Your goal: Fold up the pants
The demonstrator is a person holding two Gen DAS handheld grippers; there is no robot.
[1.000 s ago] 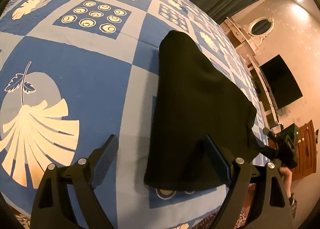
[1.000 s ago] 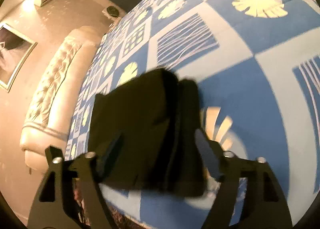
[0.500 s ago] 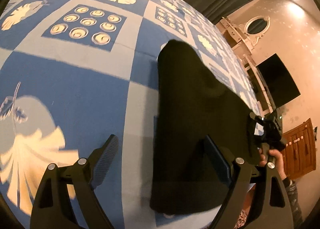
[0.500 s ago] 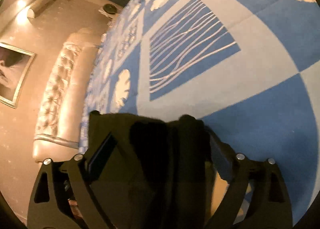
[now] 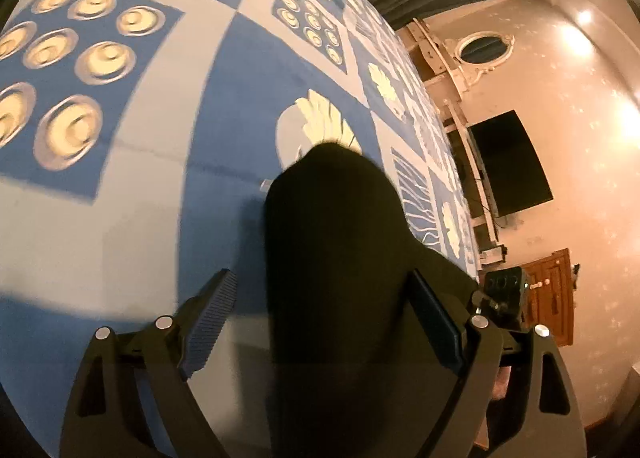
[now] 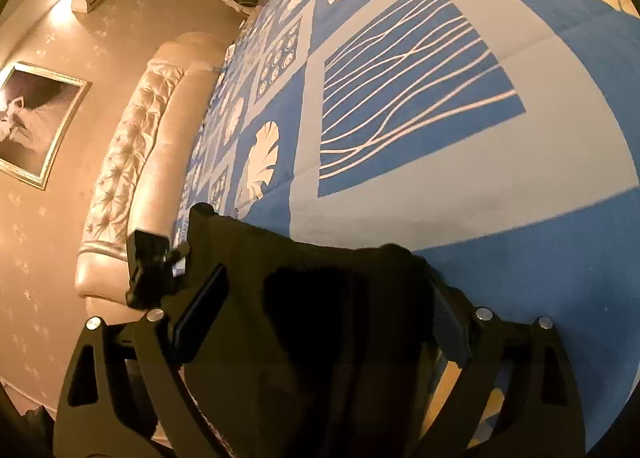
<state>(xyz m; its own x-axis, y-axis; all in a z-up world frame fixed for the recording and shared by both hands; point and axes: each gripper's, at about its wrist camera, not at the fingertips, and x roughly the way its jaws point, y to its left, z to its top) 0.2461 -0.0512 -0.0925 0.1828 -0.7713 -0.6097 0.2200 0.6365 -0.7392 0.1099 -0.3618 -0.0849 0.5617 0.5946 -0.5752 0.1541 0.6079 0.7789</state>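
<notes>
Dark folded pants [image 5: 340, 217] lie on the blue and grey patterned bedspread [image 5: 160, 177], near its edge. My left gripper [image 5: 320, 282] hangs open over their near end; the cloth fills the gap's right half up to the right finger, and the left pad [image 5: 208, 318] is over bare bedspread. The right wrist view has the pants [image 6: 260, 250] spread under my right gripper [image 6: 328, 282], whose jaws stand wide with cloth between them and no pinch visible. Each view catches the other gripper at the pants' far edge: the right one [image 5: 504, 294] and the left one [image 6: 148, 270].
A tufted cream headboard [image 6: 132, 161] runs along the bed's left side, with a framed picture [image 6: 36, 121] on the wall. On the other side are a dark TV screen [image 5: 508, 161], a wooden cabinet [image 5: 552, 298] and an oval mirror [image 5: 484, 49]. Bedspread [image 6: 520, 258] stretches beyond the pants.
My left gripper swung across and forward, so the pants now sit between its fingers. My right gripper dropped closer over the pants and its jaws spread wider.
</notes>
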